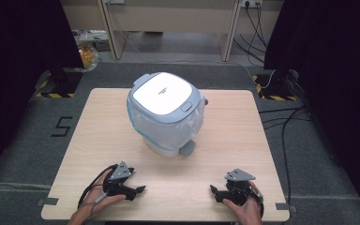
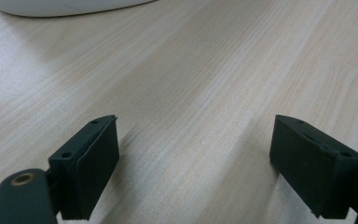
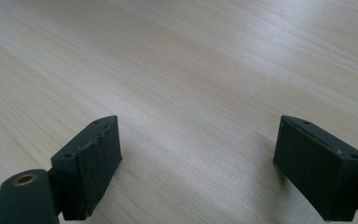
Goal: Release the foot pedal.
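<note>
Pale wooden table carries everything. Both jaws stand wide and empty: left gripper, right gripper. Well beyond, mid-table, the lidded bin looks light, rigid; its liner seems thin, slippery, so probably grip the rim.

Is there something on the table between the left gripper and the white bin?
No. In the high view, only bare wooden table lies between the left gripper and the white bin; the left gripper view agrees.
</note>
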